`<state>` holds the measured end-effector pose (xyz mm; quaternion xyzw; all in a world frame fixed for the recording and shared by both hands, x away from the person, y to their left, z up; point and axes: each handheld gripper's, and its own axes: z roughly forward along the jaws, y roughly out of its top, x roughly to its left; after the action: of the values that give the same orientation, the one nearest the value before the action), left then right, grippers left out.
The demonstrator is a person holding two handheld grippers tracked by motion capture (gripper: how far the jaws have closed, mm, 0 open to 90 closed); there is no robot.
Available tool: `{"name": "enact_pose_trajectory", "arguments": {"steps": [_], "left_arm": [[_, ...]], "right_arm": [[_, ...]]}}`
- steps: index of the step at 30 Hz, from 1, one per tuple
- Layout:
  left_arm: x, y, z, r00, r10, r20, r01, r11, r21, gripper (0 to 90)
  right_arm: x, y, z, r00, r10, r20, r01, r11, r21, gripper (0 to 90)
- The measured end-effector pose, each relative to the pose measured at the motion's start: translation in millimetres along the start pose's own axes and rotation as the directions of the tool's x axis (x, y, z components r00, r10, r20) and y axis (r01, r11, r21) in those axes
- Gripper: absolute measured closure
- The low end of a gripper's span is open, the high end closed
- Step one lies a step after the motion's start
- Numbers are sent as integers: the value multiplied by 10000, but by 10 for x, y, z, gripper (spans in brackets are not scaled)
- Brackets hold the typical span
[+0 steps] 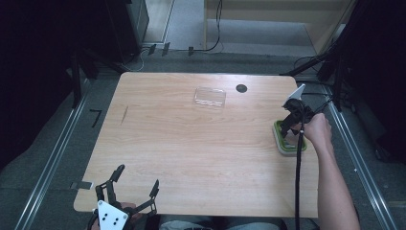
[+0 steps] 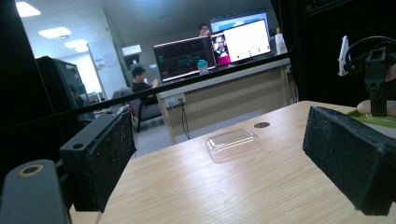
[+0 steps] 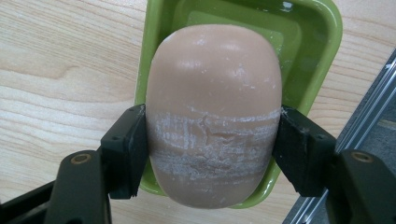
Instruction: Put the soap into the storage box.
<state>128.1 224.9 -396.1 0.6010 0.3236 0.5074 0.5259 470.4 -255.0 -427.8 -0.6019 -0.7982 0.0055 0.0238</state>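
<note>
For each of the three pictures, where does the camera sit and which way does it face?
High view: above the person's side, looking forward and down on the wooden table; both forearms enter from below, left tongs open, right tongs over the green dish.
Left gripper view: rides low on the left tongs, facing across the table to the clear lid and monitors.
Right gripper view: looks straight down; right tongs grip the pink soap above the dish.
Shared: lid, high and left views; dish, all three.
</note>
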Motion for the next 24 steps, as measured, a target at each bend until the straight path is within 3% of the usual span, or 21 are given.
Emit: {"name": "enact_pose_trajectory", "arguments": {"steps": [24], "left_arm": [[1, 0, 0, 10000, 1, 5, -1, 10000, -5, 99]], "right_arm": [[-63, 56, 135, 9987, 514, 35, -514, 9987, -9, 338]]}}
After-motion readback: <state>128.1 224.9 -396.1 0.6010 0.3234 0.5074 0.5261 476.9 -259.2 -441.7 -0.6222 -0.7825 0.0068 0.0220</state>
